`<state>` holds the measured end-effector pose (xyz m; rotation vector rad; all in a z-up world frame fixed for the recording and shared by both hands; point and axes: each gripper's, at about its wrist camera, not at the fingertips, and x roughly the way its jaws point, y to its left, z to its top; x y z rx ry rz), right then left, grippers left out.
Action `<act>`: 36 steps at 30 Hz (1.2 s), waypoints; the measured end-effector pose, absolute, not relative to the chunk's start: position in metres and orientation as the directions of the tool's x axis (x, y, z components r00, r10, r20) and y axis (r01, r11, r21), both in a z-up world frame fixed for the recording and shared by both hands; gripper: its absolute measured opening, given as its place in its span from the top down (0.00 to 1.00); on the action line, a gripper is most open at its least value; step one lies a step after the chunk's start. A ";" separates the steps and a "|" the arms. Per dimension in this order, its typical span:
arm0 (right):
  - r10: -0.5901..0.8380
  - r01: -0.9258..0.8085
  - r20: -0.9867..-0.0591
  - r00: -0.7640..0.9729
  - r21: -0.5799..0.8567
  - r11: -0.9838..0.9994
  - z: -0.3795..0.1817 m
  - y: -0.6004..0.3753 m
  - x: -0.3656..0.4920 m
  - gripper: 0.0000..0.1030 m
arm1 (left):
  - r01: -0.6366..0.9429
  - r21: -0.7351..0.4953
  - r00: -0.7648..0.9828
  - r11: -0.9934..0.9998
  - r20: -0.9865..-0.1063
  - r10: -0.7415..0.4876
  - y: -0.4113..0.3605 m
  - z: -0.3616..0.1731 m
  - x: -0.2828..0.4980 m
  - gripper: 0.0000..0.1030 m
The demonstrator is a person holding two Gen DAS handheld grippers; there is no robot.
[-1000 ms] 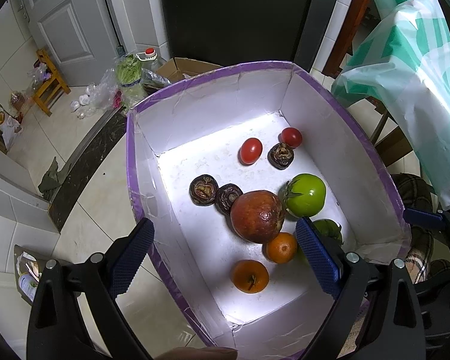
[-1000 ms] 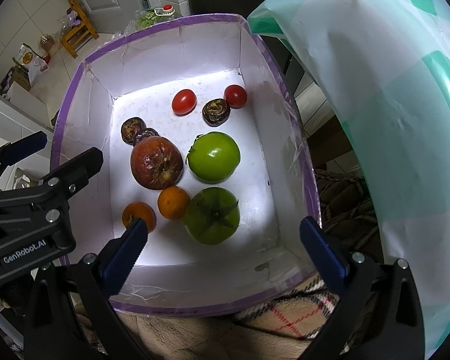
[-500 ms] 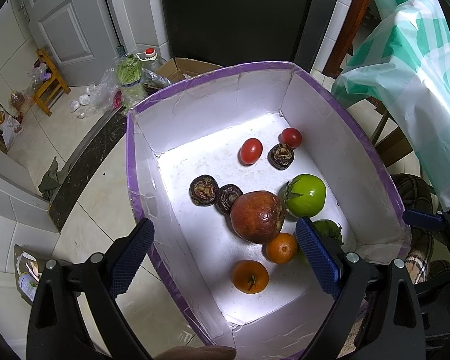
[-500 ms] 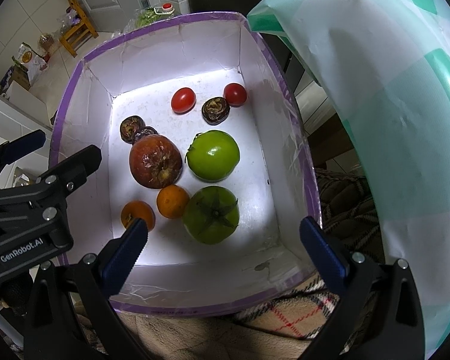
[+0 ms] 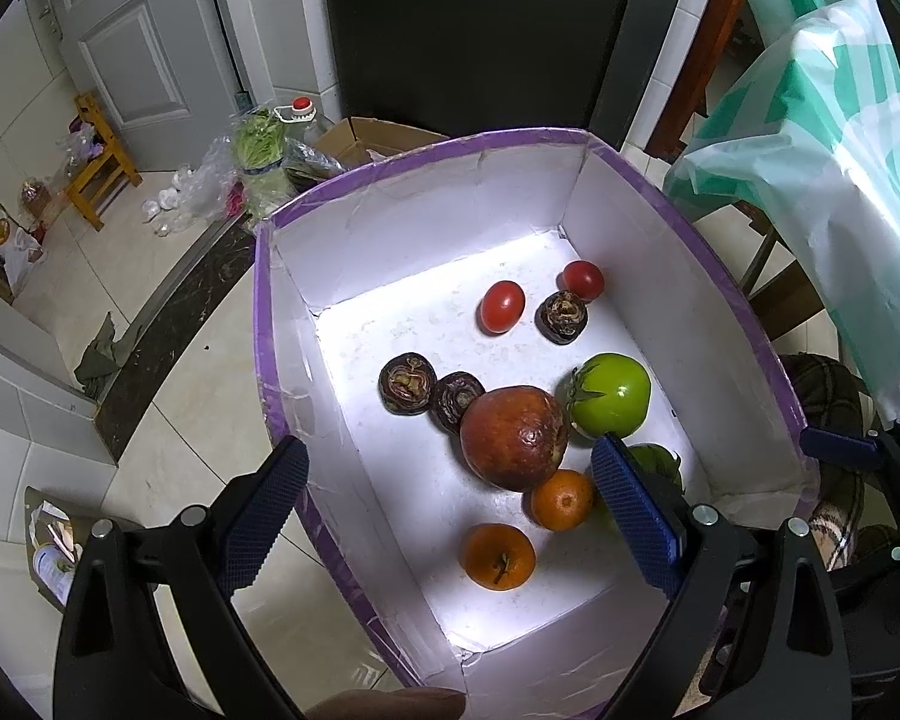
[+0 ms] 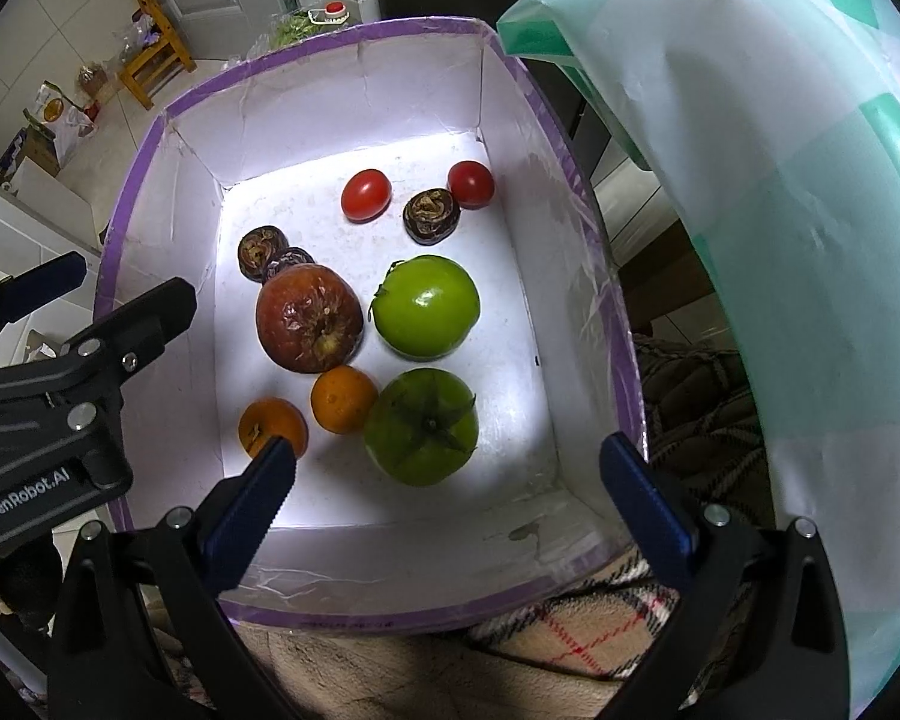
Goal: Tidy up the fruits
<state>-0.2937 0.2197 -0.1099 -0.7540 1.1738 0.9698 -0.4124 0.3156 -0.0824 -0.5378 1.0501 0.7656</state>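
Nine fruits lie loose on the white floor of a purple-rimmed box (image 6: pixel 150 138), nothing gripped yet. Left gripper (image 5: pixel 450 492) hangs above the box's left wall w/ jaws spread wide, empty; one blue pad outside the wall, the other over the fruit. Right gripper (image 6: pixel 444 480) hovers over the near end, jaws also wide apart, empty.

Contents, right wrist view: big brownish-red fruit (image 6: pixel 309 318) mid-floor, touching a bright green tomato (image 6: pixel 426 306) on its right. Darker green tomato (image 6: pixel 420 426) just below that, stem side up. Two oranges near the front-left: one (image 6: pixel 343 399) touching the red fruit and the dark tomato, the other (image 6: pixel 270 426) just beside it, partly behind the right gripper's left pad. Two dark wrinkled fruits (image 6: pixel 261 252) touch each other against the red fruit's top-left. Third dark one (image 6: pixel 431 216) sits toward the back, between two small red tomatoes (image 6: pixel 365 195), touching the right-hand one (image 6: pixel 471 183).

Green-and-white plastic sheet (image 6: pixel 780 210) drapes right of the box. Plaid cloth (image 6: pixel 582 636) shows under the near edge.
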 end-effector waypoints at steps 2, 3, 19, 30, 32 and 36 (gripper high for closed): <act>0.220 -0.912 -0.971 0.094 0.005 0.410 -0.110 0.220 -0.294 0.01 | -0.773 -0.038 0.287 0.633 -0.911 0.296 0.316 -0.083 -0.412 0.11; 0.220 -0.912 -0.971 0.094 0.005 0.411 -0.110 0.220 -0.294 0.01 | -0.772 -0.038 0.287 0.634 -0.911 0.295 0.316 -0.082 -0.412 0.11; 0.219 -0.911 -0.971 0.094 0.005 0.411 -0.109 0.220 -0.294 0.01 | -0.775 -0.025 0.273 0.631 -0.914 0.299 0.315 -0.086 -0.409 0.11; 0.222 -0.914 -0.970 0.094 0.004 0.406 -0.108 0.221 -0.294 0.01 | -0.783 -0.034 0.263 0.621 -0.923 0.280 0.318 -0.092 -0.411 0.11; 0.227 -0.915 -0.969 0.096 0.004 0.404 -0.107 0.220 -0.295 0.01 | -0.786 -0.033 0.257 0.617 -0.926 0.278 0.318 -0.092 -0.411 0.11; 0.242 -0.917 -0.965 0.104 0.001 0.400 -0.101 0.217 -0.296 0.01 | -0.790 -0.023 0.248 0.612 -0.926 0.285 0.318 -0.089 -0.412 0.11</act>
